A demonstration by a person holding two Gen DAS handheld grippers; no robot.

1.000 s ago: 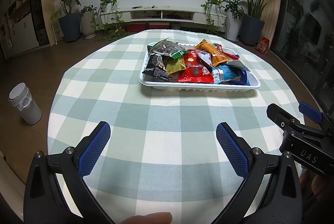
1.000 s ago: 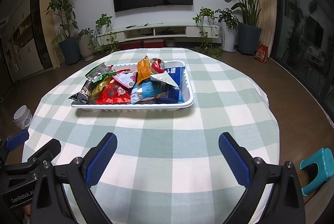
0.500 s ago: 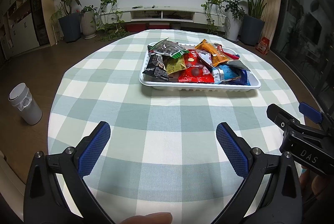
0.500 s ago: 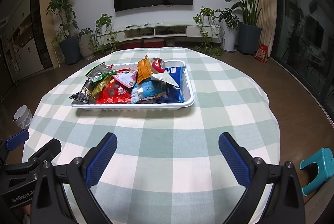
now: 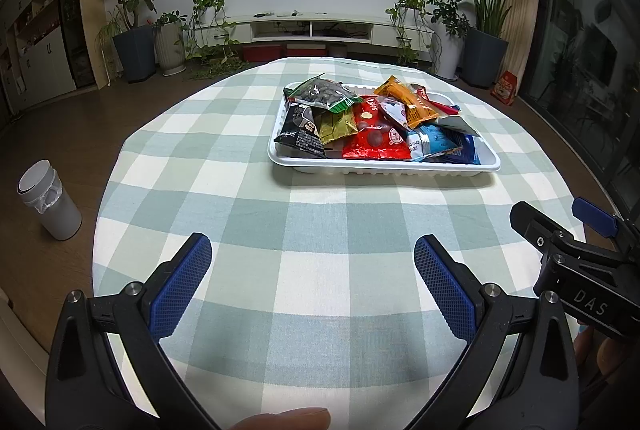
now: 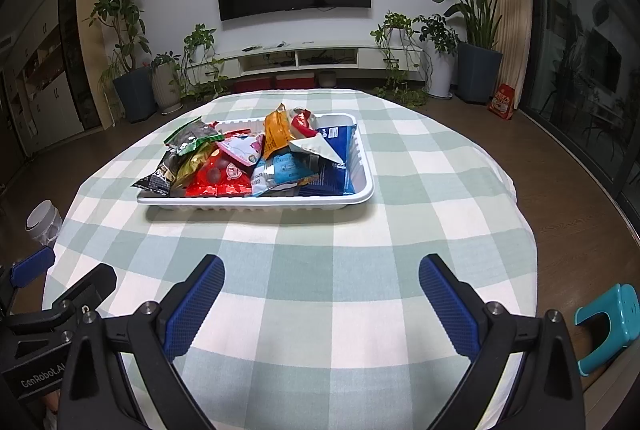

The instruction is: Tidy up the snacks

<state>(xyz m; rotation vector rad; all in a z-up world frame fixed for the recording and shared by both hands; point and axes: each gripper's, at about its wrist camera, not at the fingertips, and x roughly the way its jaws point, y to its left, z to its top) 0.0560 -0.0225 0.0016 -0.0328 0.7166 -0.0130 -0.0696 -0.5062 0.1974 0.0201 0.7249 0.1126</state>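
Sorting looks not yet begun: the left gripper (image 5: pixel 312 282) and right gripper (image 6: pixel 320 300) hang empty, jaws spread wide, well short of the white tray (image 6: pixel 362 191) on the desk (image 5: pixel 320 230). The next move probably calls for reaching to the tray and pinching one loose packet, perhaps the red packet (image 5: pixel 376 141) at its near edge.

Bare tablecloth (image 5: pixel 312 213) lies between both open grippers and the tray (image 5: pixel 384 167); heaped packets (image 5: pixel 376 139) crowd it, seemingly leaving no gaps.

Green-and-white checked tablecloth (image 5: pixel 320 222); white tray (image 5: pixel 384 167); red (image 5: pixel 376 141), orange (image 5: pixel 408 101), blue (image 5: pixel 460 149) snack packets; blue gripper pads (image 5: pixel 180 290).
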